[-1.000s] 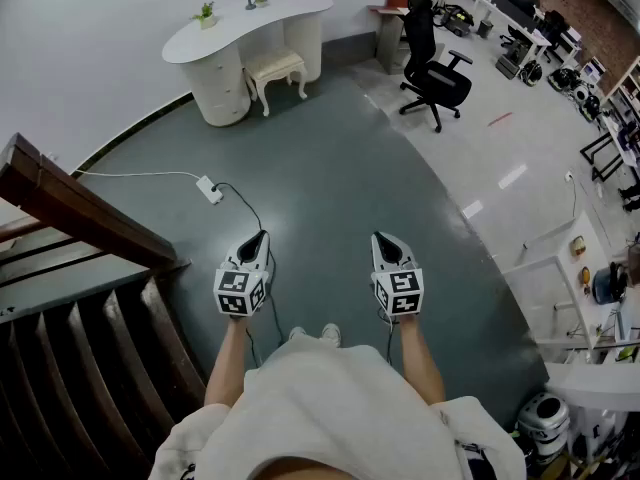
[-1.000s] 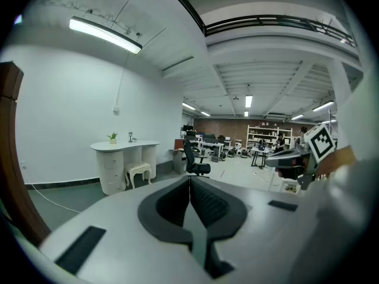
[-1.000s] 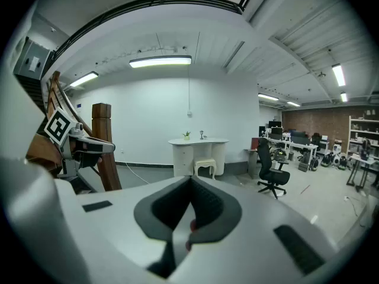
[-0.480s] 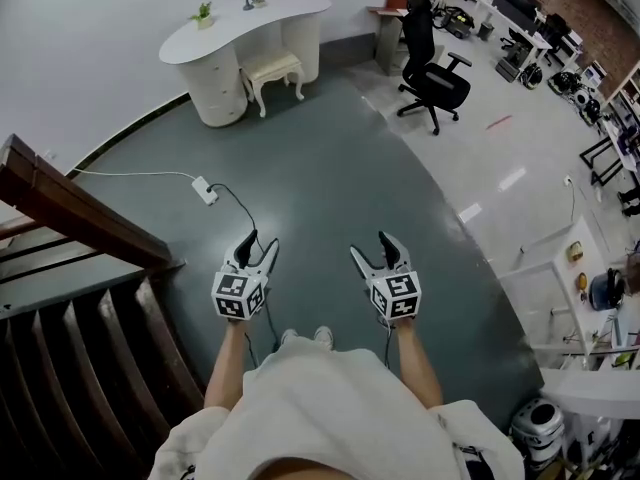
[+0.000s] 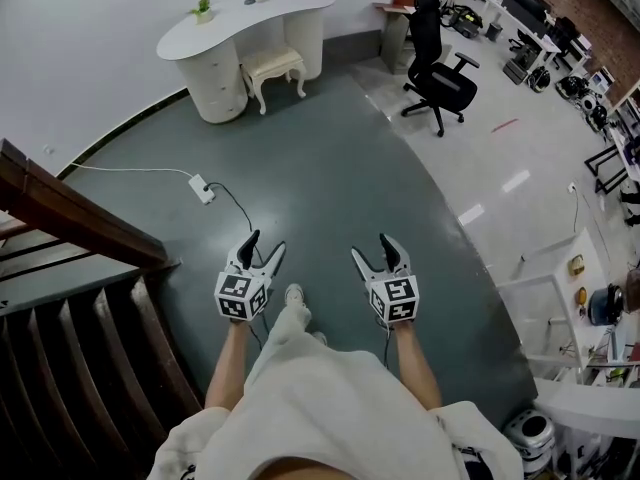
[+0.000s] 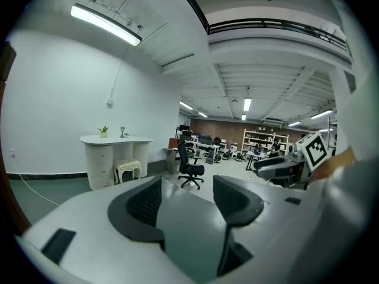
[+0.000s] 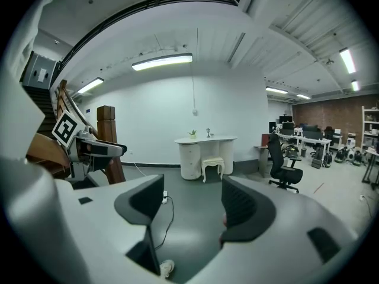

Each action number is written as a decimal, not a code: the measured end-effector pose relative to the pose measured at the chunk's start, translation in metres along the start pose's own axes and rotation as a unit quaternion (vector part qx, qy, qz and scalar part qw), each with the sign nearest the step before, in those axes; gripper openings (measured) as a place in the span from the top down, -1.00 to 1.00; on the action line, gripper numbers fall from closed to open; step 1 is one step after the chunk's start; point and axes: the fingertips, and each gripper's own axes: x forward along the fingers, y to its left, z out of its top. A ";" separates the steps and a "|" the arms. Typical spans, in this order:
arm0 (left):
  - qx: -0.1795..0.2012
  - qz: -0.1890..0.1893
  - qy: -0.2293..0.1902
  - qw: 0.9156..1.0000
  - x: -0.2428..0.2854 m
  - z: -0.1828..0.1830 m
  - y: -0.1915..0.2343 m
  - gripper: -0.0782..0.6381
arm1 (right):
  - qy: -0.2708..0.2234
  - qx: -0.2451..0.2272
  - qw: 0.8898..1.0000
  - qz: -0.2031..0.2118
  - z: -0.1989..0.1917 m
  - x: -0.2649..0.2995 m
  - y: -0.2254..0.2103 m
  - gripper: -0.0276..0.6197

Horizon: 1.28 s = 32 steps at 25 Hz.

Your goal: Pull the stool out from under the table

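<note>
A cream stool (image 5: 274, 68) stands tucked under the curved white table (image 5: 240, 18) at the far wall. It is small in the left gripper view (image 6: 128, 169) and in the right gripper view (image 7: 212, 165). Both grippers hang side by side over the grey-green floor, far short of the stool. My left gripper (image 5: 265, 243) is open and its jaws have just been opening, with nothing between them. My right gripper (image 5: 372, 247) is open too, its jaws also just opened and empty.
A wooden staircase (image 5: 70, 298) rises close on the left. A white power strip (image 5: 201, 188) and its cables lie on the floor ahead. A black office chair (image 5: 440, 63) stands right of the table. The person's foot (image 5: 293, 296) steps between the grippers.
Both grippers went from shut to wide open. They moved a little forward, and the person's foot has stepped forward between them.
</note>
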 end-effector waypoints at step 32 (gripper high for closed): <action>0.008 -0.030 -0.012 0.999 0.407 0.174 0.306 0.07 | 0.025 -0.016 0.999 -0.042 0.165 0.442 -0.208 0.13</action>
